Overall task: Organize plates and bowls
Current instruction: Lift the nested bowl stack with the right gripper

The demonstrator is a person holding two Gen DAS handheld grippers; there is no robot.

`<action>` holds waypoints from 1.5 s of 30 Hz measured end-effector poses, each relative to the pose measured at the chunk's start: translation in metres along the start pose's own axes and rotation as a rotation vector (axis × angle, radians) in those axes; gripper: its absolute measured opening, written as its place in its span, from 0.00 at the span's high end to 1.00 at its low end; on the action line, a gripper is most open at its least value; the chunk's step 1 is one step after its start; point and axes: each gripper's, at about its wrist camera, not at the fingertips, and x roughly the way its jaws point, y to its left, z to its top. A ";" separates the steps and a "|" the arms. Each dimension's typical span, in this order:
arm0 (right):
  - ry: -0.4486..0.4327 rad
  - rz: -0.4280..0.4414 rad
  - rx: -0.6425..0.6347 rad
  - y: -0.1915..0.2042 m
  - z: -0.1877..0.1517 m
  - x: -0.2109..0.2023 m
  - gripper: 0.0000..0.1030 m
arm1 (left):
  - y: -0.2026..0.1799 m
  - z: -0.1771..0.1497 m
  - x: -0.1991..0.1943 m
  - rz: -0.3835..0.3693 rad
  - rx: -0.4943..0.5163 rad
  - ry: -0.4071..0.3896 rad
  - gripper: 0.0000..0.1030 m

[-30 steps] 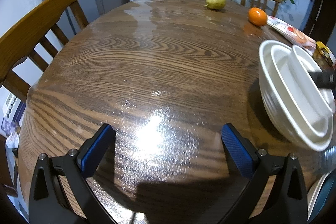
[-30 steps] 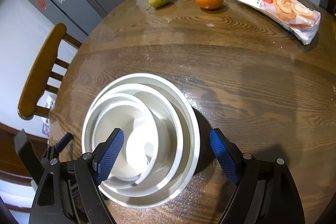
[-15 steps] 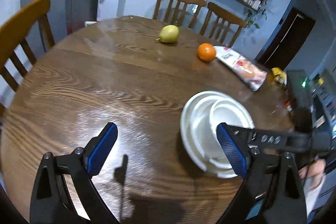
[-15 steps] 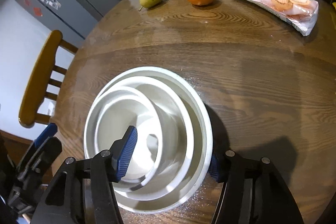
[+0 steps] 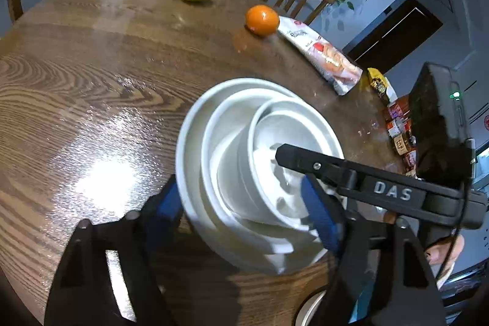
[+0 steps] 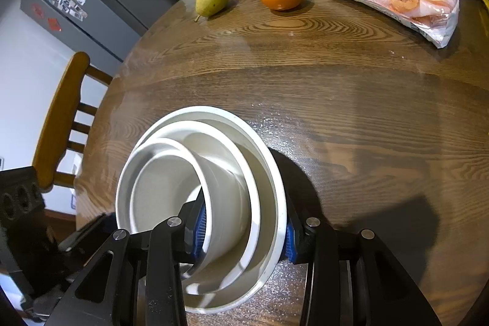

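Both grippers are black frames with silver screws and ribbed blue pads. One black arm, right of frame, reads "DAS" in grey.

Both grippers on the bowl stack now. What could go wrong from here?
1. The three nested bowls sit off-centre and look tilted; the inner ones may slide or clatter if lifted.
2. The right gripper pinches several rims together, so the glazed walls could slip.
3. The left gripper straddles the same stack: uneven pulls might tip it near the table edge.

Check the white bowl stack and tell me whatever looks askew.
The nested white ceramic bowls sit off-centre: the smallest bowl is shoved against one side of the middle bowl, not concentric. The right gripper clamps the stack's walls, one finger inside and one outside. The left gripper straddles the stack, open.
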 end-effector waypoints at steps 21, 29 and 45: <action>-0.018 0.005 0.017 0.007 -0.002 -0.013 0.60 | -0.007 0.000 -0.011 0.097 -0.008 -0.039 0.45; -0.081 0.004 -0.007 0.018 -0.008 -0.041 0.60 | -0.020 -0.008 -0.038 0.071 -0.014 -0.090 0.44; -0.154 -0.070 -0.024 0.015 -0.058 -0.086 0.60 | -0.053 -0.052 -0.053 0.051 0.043 -0.067 0.44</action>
